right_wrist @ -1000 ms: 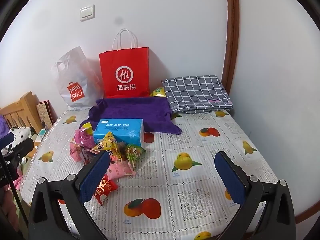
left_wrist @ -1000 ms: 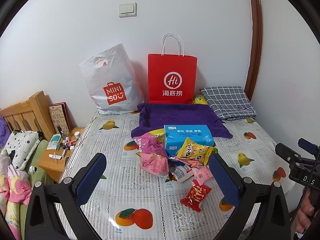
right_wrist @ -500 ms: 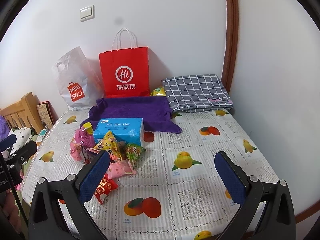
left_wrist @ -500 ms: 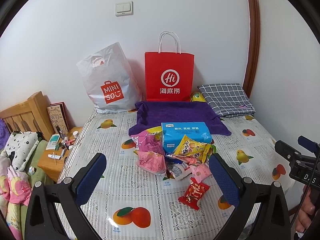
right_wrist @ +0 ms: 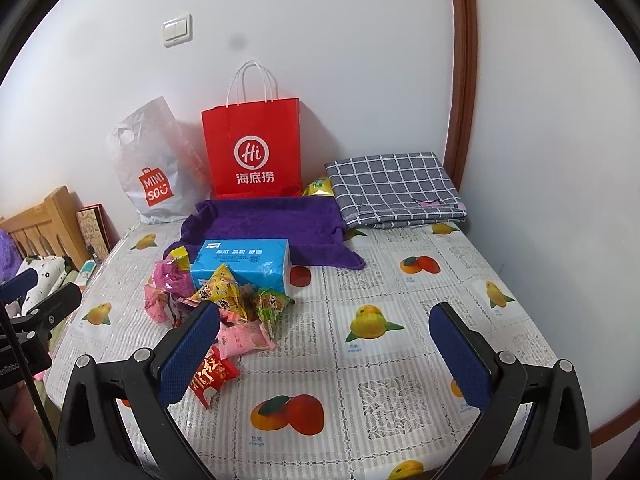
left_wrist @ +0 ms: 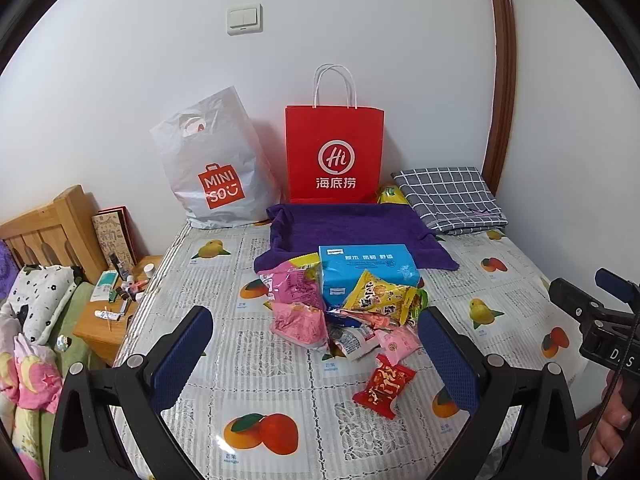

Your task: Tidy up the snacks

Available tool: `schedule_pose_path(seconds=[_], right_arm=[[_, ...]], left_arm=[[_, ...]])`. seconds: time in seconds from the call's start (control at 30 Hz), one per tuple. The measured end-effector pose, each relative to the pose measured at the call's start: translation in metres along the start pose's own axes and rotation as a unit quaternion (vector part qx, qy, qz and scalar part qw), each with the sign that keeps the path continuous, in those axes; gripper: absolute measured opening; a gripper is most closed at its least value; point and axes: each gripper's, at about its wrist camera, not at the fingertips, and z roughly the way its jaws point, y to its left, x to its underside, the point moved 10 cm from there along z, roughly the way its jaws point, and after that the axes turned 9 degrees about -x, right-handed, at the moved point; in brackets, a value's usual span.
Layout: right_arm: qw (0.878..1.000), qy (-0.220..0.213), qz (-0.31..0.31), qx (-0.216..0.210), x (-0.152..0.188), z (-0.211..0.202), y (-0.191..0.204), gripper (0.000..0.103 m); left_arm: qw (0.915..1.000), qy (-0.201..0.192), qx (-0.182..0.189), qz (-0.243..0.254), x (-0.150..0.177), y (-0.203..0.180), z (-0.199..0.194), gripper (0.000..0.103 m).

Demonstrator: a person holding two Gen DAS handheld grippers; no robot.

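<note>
While both hand-held grippers (left_wrist: 316, 344) (right_wrist: 324, 344) hang apart and empty, the red packet (left_wrist: 383, 385) looks light, crinkly; pinch its sealed edge.

The tabletop (left_wrist: 280, 408) carries a fruit-print cover. A snack pile (left_wrist: 352, 320) lies at its centre against a blue box (left_wrist: 366, 268). Behind these lie a purple towel (left_wrist: 348, 224), a checked cloth (left_wrist: 450, 196), a red bag (left_wrist: 334, 152) and a white bag (left_wrist: 216, 168).

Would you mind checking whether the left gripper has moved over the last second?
Yes. In the left wrist view the red paper bag and light switch have slid downward, so the left gripper has tilted or risen slightly.
</note>
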Motion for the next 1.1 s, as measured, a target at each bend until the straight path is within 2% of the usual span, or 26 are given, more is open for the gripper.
schedule_pose_path(seconds=[0.63,1.1], right_arm=[[1.000,0.002,0.009,-0.003,0.002,0.000,-0.010,0.103],[1.000,0.005,-0.006,-0.009,0.001,0.001,0.005,0.103]], left_arm=[[1.0000,0.000,0.003,0.007,0.003,-0.006,0.001,0.103],[0.9999,-0.004,0.003,-0.011,0.001,0.007,-0.004,0.103]])
